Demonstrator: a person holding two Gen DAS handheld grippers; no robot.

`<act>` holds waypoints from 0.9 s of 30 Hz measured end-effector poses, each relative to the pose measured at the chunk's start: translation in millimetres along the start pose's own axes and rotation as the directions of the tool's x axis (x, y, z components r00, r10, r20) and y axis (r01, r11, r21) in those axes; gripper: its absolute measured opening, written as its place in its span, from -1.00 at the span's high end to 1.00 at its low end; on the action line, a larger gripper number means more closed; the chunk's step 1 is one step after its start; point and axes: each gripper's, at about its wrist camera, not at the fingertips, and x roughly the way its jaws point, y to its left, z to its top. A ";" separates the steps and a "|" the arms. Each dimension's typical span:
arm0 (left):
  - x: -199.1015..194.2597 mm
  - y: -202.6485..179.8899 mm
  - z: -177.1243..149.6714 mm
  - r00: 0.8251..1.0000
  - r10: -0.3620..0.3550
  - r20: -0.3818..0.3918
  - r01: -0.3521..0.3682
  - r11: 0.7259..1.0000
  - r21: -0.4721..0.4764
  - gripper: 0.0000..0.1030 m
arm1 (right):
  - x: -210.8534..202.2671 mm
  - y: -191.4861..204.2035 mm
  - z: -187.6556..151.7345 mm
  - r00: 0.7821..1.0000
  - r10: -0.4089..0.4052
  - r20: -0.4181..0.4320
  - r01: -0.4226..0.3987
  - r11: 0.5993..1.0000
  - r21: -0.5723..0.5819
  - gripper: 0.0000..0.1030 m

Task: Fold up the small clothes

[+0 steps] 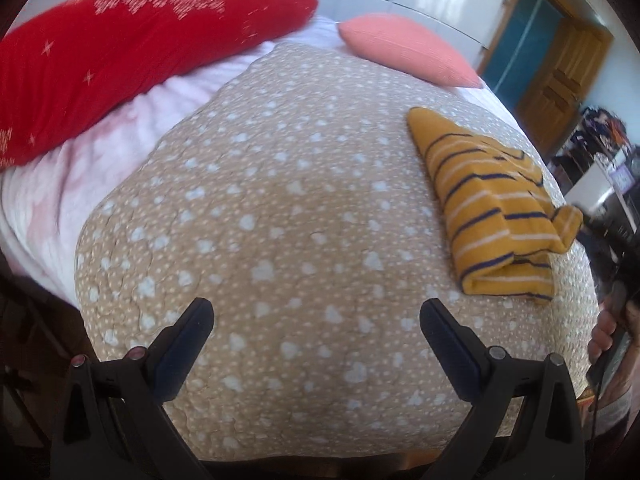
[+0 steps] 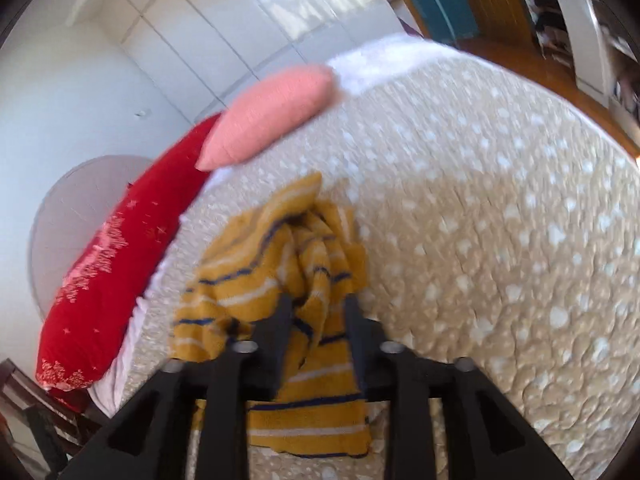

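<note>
The right claw (image 2: 316, 300) is pinched on a bunch of the yellow striped top (image 2: 304, 280), its two fingers close together with cloth squeezed between them. The rest of the top hangs and drapes below and to the left of that claw, crumpled and not flat, so it looks lifted by one gathered edge, probably to drag or flip that part over the rest. The right wrist view is blurred, so exactly which edge is held cannot be told.

The left claw (image 1: 316, 320) is wide and holds nothing; only the dotted beige bedspread (image 1: 280, 200) lies between and ahead of its fingers. From this claw the top (image 1: 492, 208) lies ahead and well off to the right, resting on the bedspread in a long, partly folded bundle with a rolled end nearest. That claw seems kept back, ready to pin or take a second corner.

Far ahead of the left claw, to the left, lies a red pillow (image 1: 120, 52), and a pink pillow (image 1: 408, 48) lies further right, both clear of the work. The fold looks partly done; the bundle is loose and could slump open.
</note>
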 end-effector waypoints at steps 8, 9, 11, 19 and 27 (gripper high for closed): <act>-11.2 -31.0 3.5 0.999 0.008 0.034 -0.011 0.996 0.090 -0.99 | 64.6 36.1 18.1 0.993 -0.057 -0.105 0.040 0.987 -0.155 -0.03; -13.7 -34.6 3.6 0.999 0.008 0.038 -0.012 0.995 0.100 -0.99 | 77.9 33.4 17.1 0.986 -0.071 -0.148 0.048 0.986 -0.157 0.00; -18.3 -39.1 4.6 0.999 0.009 0.044 -0.014 0.993 0.115 -0.99 | 86.1 28.3 16.9 0.981 -0.050 -0.189 0.024 0.990 -0.139 0.61; -11.8 -64.1 22.0 0.998 -0.045 0.051 0.035 0.984 0.177 -0.99 | 17.9 -20.7 21.8 0.996 -0.018 -0.086 0.016 1.000 -0.024 0.85; 72.2 -127.9 41.3 0.991 -0.110 -0.075 0.125 0.965 0.230 -0.99 | 17.0 -31.8 -4.8 0.991 -0.067 -0.117 0.062 0.997 -0.042 0.66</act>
